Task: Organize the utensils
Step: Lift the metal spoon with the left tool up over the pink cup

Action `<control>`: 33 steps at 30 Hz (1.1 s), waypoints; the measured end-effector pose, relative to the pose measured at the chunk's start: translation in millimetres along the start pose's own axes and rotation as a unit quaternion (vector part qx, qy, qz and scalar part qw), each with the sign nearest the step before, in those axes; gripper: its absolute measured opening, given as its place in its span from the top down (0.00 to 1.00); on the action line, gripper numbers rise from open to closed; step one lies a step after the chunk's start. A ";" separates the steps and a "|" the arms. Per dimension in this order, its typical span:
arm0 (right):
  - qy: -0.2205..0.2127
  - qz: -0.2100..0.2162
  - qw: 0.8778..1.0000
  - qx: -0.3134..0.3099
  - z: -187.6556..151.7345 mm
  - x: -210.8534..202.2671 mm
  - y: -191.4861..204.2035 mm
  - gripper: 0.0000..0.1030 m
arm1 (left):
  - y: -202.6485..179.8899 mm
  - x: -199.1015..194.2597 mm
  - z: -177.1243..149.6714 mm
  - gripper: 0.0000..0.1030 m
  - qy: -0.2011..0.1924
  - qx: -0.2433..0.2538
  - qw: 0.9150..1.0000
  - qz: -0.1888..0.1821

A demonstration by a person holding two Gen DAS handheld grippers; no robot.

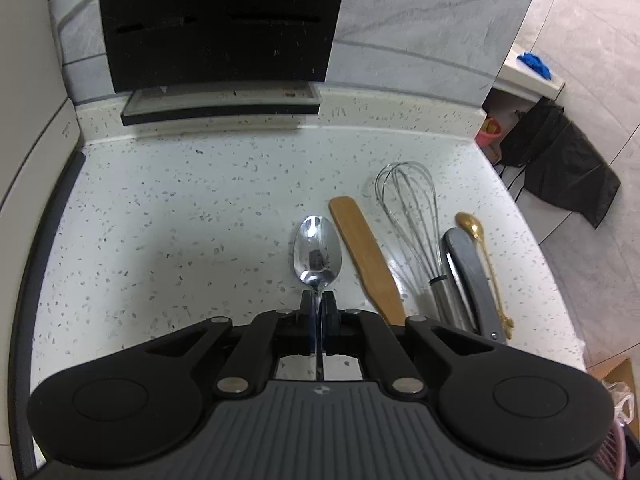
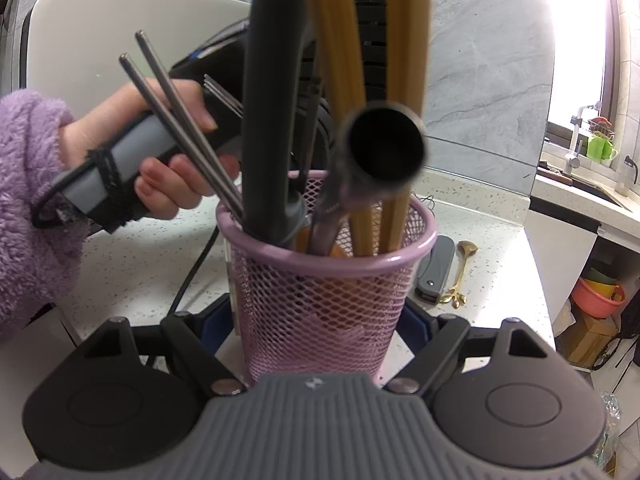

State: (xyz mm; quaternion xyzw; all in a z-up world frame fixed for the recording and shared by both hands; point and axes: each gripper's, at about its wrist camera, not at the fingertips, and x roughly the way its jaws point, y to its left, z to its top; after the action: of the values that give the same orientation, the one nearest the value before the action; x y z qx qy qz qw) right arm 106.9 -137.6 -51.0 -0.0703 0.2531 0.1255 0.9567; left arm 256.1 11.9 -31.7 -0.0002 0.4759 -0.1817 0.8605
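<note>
My left gripper [image 1: 319,298] is shut on the thin handle of a silver spoon [image 1: 317,254]. Its bowl points away from me, low over the speckled counter [image 1: 180,208]. To the spoon's right lie a wooden spatula [image 1: 366,256], a wire whisk [image 1: 412,216], a grey folding tool [image 1: 472,280] and a small gold spoon [image 1: 480,248]. In the right wrist view my right gripper [image 2: 316,320] stands wide, its blue pads [image 2: 214,322] pressed on both sides of a pink mesh holder [image 2: 324,292]. The holder contains steel chopsticks [image 2: 180,120], a dark grey handle [image 2: 272,120], wooden handles [image 2: 340,60] and a steel tube handle [image 2: 384,148].
A black knife block [image 1: 220,20] stands at the back wall on a glass base. A white appliance [image 1: 24,160] borders the counter on the left; the counter ends at the right. A hand [image 2: 172,128] in a purple sleeve [image 2: 28,200] holds the left gripper behind the holder.
</note>
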 end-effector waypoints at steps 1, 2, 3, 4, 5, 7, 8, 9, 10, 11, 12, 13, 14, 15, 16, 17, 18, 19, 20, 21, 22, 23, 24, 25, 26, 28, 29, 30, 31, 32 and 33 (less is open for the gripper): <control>0.000 -0.001 1.000 0.000 -0.1 0.5 0.1 0.20 | 0.6 -5.0 -0.1 0.98 -0.005 -0.001 1.000 -0.002; 0.000 -0.001 1.000 0.000 -0.3 0.9 0.1 0.20 | 1.2 -9.8 0.4 0.98 -0.010 -0.002 1.000 -0.005; 0.000 -0.001 1.000 0.000 -0.4 1.4 0.3 0.20 | 1.8 -15.1 1.0 0.98 -0.014 -0.002 1.000 -0.007; 0.000 -0.002 1.000 0.000 -0.4 1.9 0.4 0.20 | 2.3 -20.7 1.7 0.98 -0.019 -0.003 1.000 -0.009; 0.000 -0.002 1.000 0.001 -0.4 2.4 0.4 0.20 | 3.0 -26.6 2.6 0.98 -0.022 -0.003 1.000 -0.013; 0.000 -0.003 1.000 0.002 -0.5 3.2 0.5 0.20 | 4.5 -39.1 4.8 0.98 -0.030 -0.004 0.999 -0.023; 0.000 -0.003 1.000 0.002 -0.5 3.1 0.0 0.20 | 4.9 -45.7 6.5 0.98 -0.035 -0.005 0.999 -0.030; 0.000 -0.003 1.000 0.001 -0.7 3.4 0.2 0.20 | 5.3 -52.4 7.7 0.98 -0.037 -0.007 0.999 -0.037; 0.000 -0.002 1.000 0.001 -0.8 3.5 -0.3 0.20 | 6.2 -59.2 8.9 0.98 -0.039 -0.009 0.998 -0.046; 0.000 -0.001 1.000 0.000 -0.9 3.3 -0.7 0.20 | 6.6 -66.8 9.9 0.98 -0.041 -0.011 0.998 -0.054; 0.000 -0.001 1.000 0.000 -0.9 3.7 -0.6 0.20 | 6.4 -74.0 10.7 0.98 -0.041 -0.009 0.997 -0.061; 0.000 -0.001 1.000 0.000 -0.9 3.6 -1.0 0.20 | 5.5 -81.2 11.1 0.98 -0.040 -0.006 0.997 -0.068; 0.000 -0.001 1.000 0.000 -0.9 3.6 -1.4 0.20 | 4.4 -88.5 11.6 0.98 -0.036 -0.005 0.997 -0.074; 0.000 -0.001 1.000 0.000 -0.9 3.6 -1.5 0.20 | 3.1 -95.1 11.8 0.98 -0.031 -0.003 0.996 -0.080; 0.001 -0.001 1.000 0.000 -0.9 3.7 -1.5 0.20 | 1.9 -101.9 11.7 0.98 -0.025 0.000 0.996 -0.089; 0.000 0.000 1.000 0.000 -0.9 3.6 -1.9 0.20 | 1.0 -108.4 11.8 0.98 -0.017 0.002 0.995 -0.100; 0.000 0.000 1.000 0.000 -1.1 3.9 -1.8 0.20 | 0.1 -114.0 11.3 0.98 -0.008 0.003 0.994 -0.110; 0.000 0.000 1.000 0.000 -0.9 3.8 -1.9 0.20 | -0.8 -118.2 11.3 0.98 0.004 0.003 0.993 -0.118; 0.000 0.000 1.000 0.000 -0.9 4.0 -1.8 0.20 | -1.3 -122.0 11.7 0.98 0.017 0.000 0.992 -0.125; 0.000 0.000 1.000 0.000 -0.7 3.7 -2.1 0.20 | -1.4 -124.7 11.3 0.98 0.030 -0.002 0.991 -0.130; 0.000 0.000 1.000 0.000 -0.6 3.8 -2.2 0.20 | -0.9 -126.0 11.3 0.98 0.045 -0.005 0.990 -0.136; 0.000 0.001 1.000 -0.001 -0.7 3.5 -2.7 0.20 | -0.8 -127.0 12.0 0.98 0.059 -0.007 0.988 -0.142; 0.000 0.001 1.000 -0.001 -0.7 3.3 -3.1 0.20 | -0.9 -127.9 12.8 0.98 0.070 -0.008 0.987 -0.146; 0.000 0.001 1.000 -0.001 -0.7 3.5 -3.0 0.20 | -1.2 -128.6 13.9 0.98 0.079 -0.008 0.985 -0.150; 0.000 0.001 1.000 -0.001 -0.7 3.3 -3.0 0.20 | -2.4 -130.0 14.3 0.98 0.086 -0.007 0.984 -0.154; -0.001 0.001 1.000 -0.001 -0.8 3.5 -3.6 0.20 | -4.6 -133.8 14.6 0.98 0.094 -0.004 0.983 -0.160; -0.001 0.001 1.000 -0.001 -0.9 3.7 -3.9 0.20 | -5.3 -137.3 14.9 0.98 0.094 -0.003 0.982 -0.163; 0.000 0.001 1.000 -0.001 -0.6 4.1 -4.2 0.20 | -7.3 -141.3 16.1 0.98 0.092 -0.001 0.982 -0.165; 0.000 0.001 1.000 -0.002 -1.2 3.9 -3.8 0.20 | -8.8 -145.6 17.0 0.98 0.090 0.000 0.982 -0.169; 0.000 0.001 1.000 -0.002 -1.5 4.1 -3.9 0.20 | -10.6 -150.7 17.8 0.98 0.087 0.002 0.981 -0.172; 0.000 0.001 1.000 -0.002 -1.5 3.6 -3.4 0.20 | -12.7 -156.2 18.5 0.98 0.081 0.003 0.981 -0.175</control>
State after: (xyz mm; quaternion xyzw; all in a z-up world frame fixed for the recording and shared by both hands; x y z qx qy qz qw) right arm 110.1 -140.5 -53.8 -0.0717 0.2524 0.1272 0.9565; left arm 192.2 45.7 108.6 -0.0659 0.5362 -0.3308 0.7738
